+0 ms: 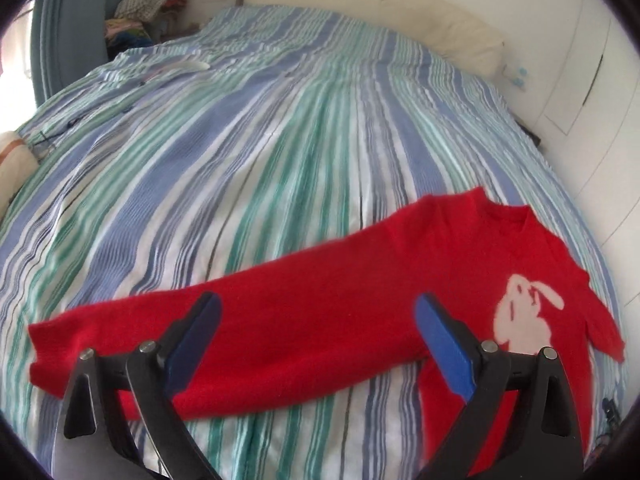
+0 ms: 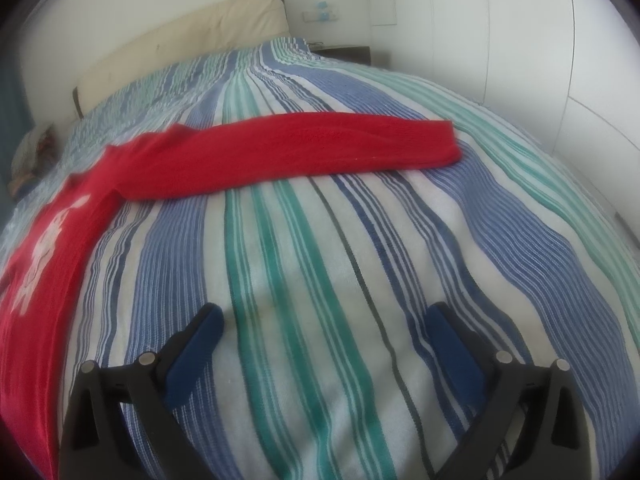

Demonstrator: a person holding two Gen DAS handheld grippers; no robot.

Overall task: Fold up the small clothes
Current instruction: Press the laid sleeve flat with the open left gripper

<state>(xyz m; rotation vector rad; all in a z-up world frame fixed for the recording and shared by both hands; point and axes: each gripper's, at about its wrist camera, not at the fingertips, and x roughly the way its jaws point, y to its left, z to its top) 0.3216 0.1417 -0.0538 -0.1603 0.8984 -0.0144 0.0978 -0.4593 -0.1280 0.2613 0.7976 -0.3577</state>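
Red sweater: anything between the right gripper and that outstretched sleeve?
Nothing visible. Only bare striped bedspread lies between the open right gripper and the red sweater sleeve stretched flat ahead.

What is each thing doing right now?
Red sweater: spread flat on the bed, both sleeves stretched out, not folded yet.
Left tool: open, over one sleeve, holding nothing.
Right tool: open, over bare cover, holding nothing.
Striped bed cover: lying smooth across the bed.
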